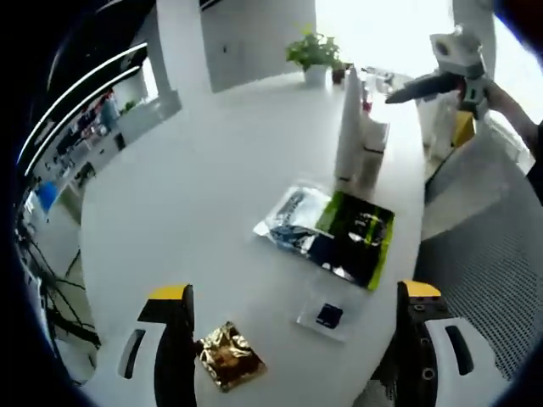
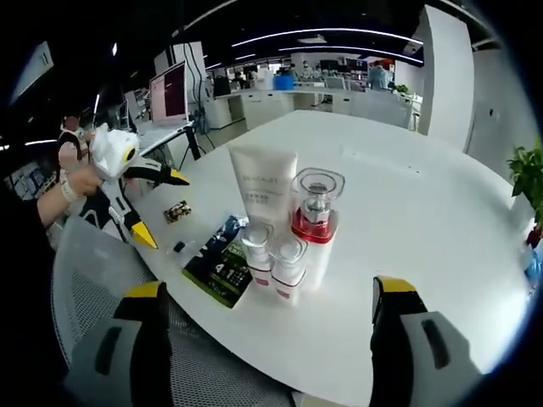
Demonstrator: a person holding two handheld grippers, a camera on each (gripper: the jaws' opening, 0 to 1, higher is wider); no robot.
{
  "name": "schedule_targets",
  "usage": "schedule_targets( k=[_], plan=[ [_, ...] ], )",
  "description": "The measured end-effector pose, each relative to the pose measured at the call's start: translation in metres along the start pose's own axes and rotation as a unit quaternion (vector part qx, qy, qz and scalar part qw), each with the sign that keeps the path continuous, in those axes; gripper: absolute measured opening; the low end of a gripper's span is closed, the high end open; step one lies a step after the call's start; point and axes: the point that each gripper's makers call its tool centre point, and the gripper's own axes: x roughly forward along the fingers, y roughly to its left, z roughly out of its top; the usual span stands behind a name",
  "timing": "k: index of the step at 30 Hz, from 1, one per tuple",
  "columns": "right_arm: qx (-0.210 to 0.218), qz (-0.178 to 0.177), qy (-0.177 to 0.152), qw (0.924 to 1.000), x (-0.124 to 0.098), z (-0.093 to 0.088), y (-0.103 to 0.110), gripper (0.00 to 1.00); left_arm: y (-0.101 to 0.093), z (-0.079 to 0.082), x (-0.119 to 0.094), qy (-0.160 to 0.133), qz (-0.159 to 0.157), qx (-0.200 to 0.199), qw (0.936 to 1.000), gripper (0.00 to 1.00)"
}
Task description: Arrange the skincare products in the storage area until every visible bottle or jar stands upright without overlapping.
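My left hand-held gripper (image 1: 293, 339) is spread wide and empty above the foil packet (image 1: 227, 356); my right hand-held gripper (image 2: 267, 339) is spread and empty too, facing the tube (image 2: 263, 191), pump bottle (image 2: 316, 212) and two small bottles (image 2: 273, 259), all upright on the desk (image 2: 407, 212). Looks arranged; next I check spacing.
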Motion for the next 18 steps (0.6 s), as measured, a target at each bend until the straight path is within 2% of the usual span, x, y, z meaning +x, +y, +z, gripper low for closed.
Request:
schedule_targets(
  k=[4, 8, 11, 15, 17, 18],
  plan=[
    [-0.009, -0.006, -0.017, 0.9998, -0.003, 0.009, -0.001, 0.99, 0.011, 0.002, -0.02, -0.022, 0.027, -0.018, 0.9992, 0.97],
    [-0.021, -0.014, -0.016, 0.9996, -0.005, 0.011, -0.003, 1.0, 0.021, -0.006, -0.034, -0.026, 0.05, -0.033, 0.9979, 0.97],
    [-0.026, -0.013, -0.018, 0.9994, -0.006, 0.013, -0.002, 1.0, 0.023, -0.009, -0.039, -0.031, 0.055, -0.038, 0.9973, 0.97],
    [-0.031, -0.006, -0.007, 0.9995, -0.006, 0.011, 0.003, 1.0, 0.026, -0.022, -0.042, -0.017, 0.072, -0.056, 0.9957, 0.97],
    [-0.03, -0.009, -0.01, 0.9995, -0.005, 0.012, 0.002, 1.0, 0.031, -0.03, -0.044, -0.003, 0.096, -0.065, 0.9933, 0.97],
    [-0.03, -0.008, -0.01, 0.9994, -0.004, 0.013, 0.003, 1.0, 0.032, -0.033, -0.043, 0.003, 0.099, -0.056, 0.9935, 0.97]
  ],
)
